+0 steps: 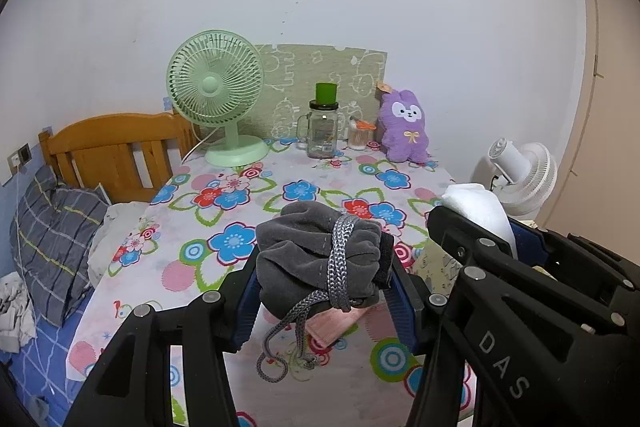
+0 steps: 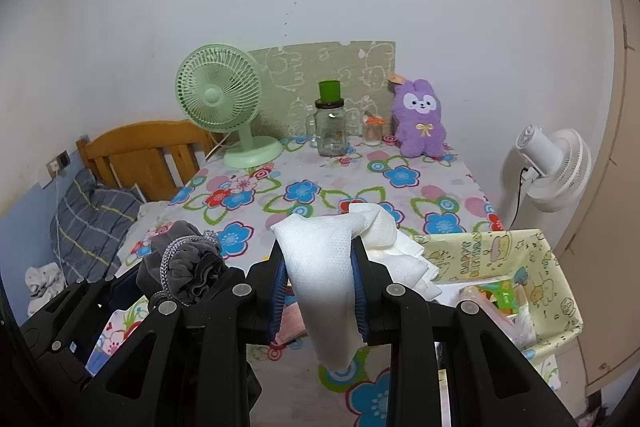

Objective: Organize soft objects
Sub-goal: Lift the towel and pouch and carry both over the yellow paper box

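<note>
My left gripper [image 1: 324, 263] is shut on a grey drawstring pouch [image 1: 320, 259], lifted above the flowered table; its braided cord [image 1: 288, 343] dangles below. The same pouch [image 2: 188, 267] shows at the lower left of the right wrist view. My right gripper [image 2: 320, 267] is shut on a white folded cloth [image 2: 324, 267] that drapes over and below the pads. That cloth [image 1: 476, 207] also shows at the right of the left wrist view. A pink flat item [image 1: 332, 327] lies on the table under the pouch. A purple plush rabbit [image 2: 420, 119] stands at the table's far end.
A yellow patterned storage box [image 2: 520, 259] with items inside stands at the right, white cloth [image 2: 408, 263] bunched at its rim. A green fan [image 2: 220, 99], a glass jar [image 2: 330, 131] and a small container [image 2: 372, 131] line the table's far edge. A bed with a pillow [image 1: 56, 239] lies left; a white fan [image 2: 556, 163] stands right.
</note>
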